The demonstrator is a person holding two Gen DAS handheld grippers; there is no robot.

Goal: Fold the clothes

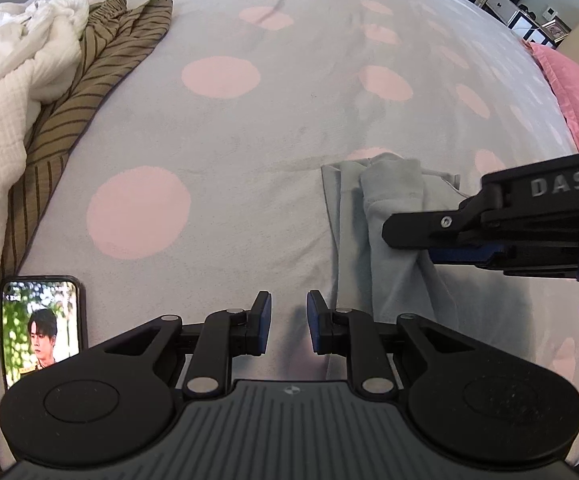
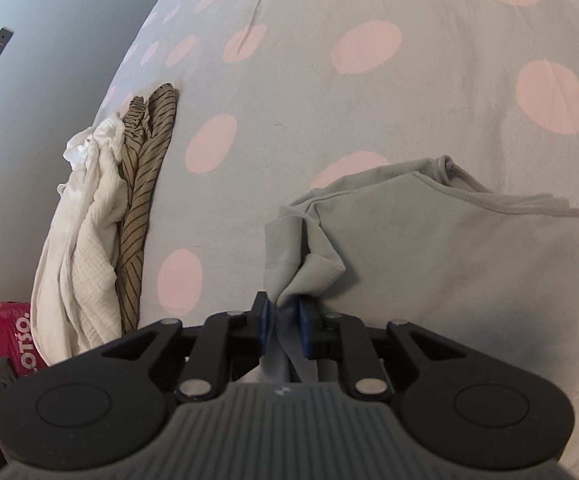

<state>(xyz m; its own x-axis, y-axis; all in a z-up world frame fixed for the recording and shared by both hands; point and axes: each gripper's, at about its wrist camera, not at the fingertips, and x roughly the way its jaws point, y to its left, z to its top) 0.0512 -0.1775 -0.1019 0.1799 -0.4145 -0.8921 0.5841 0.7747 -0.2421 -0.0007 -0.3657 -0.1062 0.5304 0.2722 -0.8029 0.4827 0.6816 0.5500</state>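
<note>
Polka-dot bedspread [image 1: 249, 152] under a partly folded grey garment [image 2: 449, 256].

Right tongs [image 2: 283, 320] pinch a bunched corner of the garment at lower centre of the right view; left tongs [image 1: 288, 326] hover spread and empty just left of it. White and striped clothes [image 1: 29, 92] lie heaped upper left, a phone [image 1: 41, 328] beside them.

Grey bedspread [image 1: 289, 128] with pink dots; pale wall [image 2: 49, 40]; possibly cluttered shelf [image 1: 529, 16], blurred.
</note>
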